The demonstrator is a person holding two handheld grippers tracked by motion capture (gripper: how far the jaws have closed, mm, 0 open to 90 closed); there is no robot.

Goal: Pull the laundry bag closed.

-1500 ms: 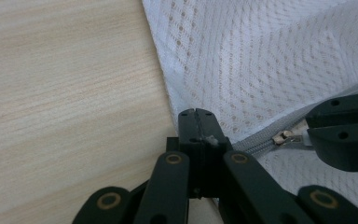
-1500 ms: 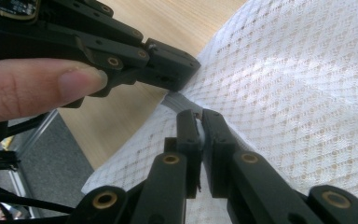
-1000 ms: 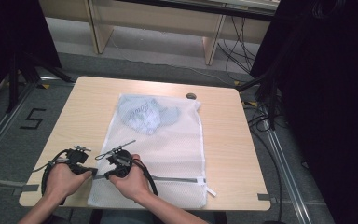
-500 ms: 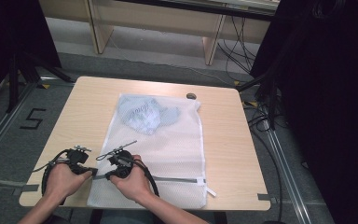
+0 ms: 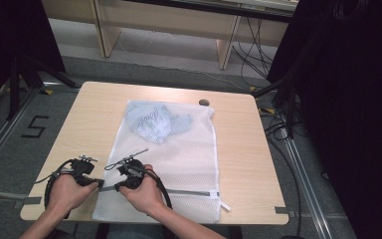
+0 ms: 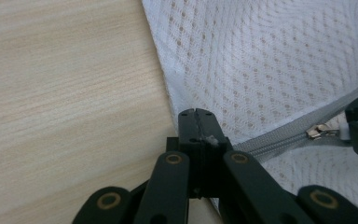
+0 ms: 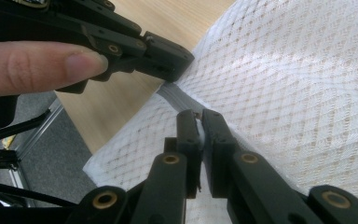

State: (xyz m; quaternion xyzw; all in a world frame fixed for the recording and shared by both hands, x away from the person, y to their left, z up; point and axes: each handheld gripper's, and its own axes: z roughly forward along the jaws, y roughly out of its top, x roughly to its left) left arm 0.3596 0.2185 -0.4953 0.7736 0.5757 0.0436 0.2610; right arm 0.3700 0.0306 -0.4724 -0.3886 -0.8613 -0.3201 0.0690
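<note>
Now my left tongs (image 6: 196, 113) pinch the bag (image 5: 179, 159) edge, right tongs (image 7: 199, 114) its zipper (image 5: 189, 192); bag runs six-to-twelve, zipper three-to-nine.

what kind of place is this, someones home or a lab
Most likely a lab or recording studio, not a home. A bare wooden table stands between black curtains, loose cables run over the grey floor, and a taped number 5 marks the floor beside the table.
</note>
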